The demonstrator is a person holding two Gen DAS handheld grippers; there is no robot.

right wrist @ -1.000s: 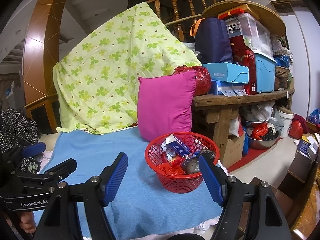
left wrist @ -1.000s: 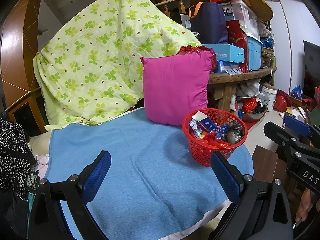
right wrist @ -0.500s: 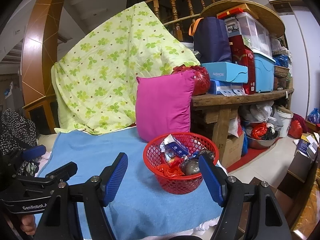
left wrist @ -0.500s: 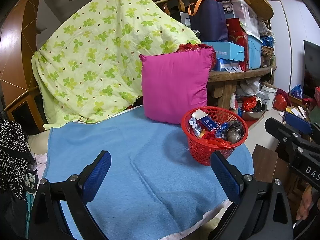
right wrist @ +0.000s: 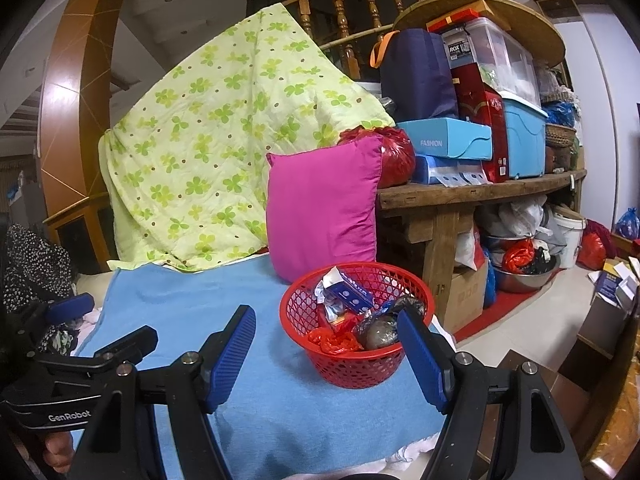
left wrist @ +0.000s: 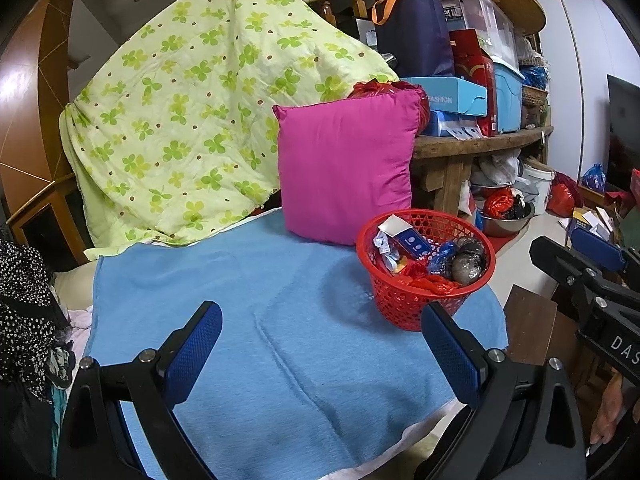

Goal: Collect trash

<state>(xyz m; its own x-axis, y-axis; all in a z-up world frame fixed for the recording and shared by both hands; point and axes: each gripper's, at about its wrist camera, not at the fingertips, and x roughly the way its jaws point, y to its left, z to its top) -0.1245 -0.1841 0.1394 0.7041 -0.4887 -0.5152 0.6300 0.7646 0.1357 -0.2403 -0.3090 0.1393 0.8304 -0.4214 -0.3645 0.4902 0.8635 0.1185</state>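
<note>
A red plastic basket [left wrist: 404, 304] [right wrist: 352, 364] stands on the blue towel [left wrist: 280, 320] [right wrist: 172, 304] near its right edge. Inside lie a small blue-and-white carton [left wrist: 408, 240] [right wrist: 350, 292], crumpled wrappers, a red plastic scrap [right wrist: 334, 340] and dark foil-wrapped lumps [left wrist: 466, 268] [right wrist: 380, 332]. My left gripper [left wrist: 320, 344] hovers open over the towel, left of the basket and nearer than it, with nothing between its fingers. My right gripper [right wrist: 326, 348] is open too, empty, its right finger in front of the basket's rim.
A magenta pillow [left wrist: 344, 168] [right wrist: 324, 208] leans behind the basket. A green clover-print quilt [left wrist: 192, 120] drapes the back. A wooden bench [right wrist: 472, 196] stacked with boxes and bins stands at right. Bags and a metal bowl [right wrist: 524, 280] sit on the floor.
</note>
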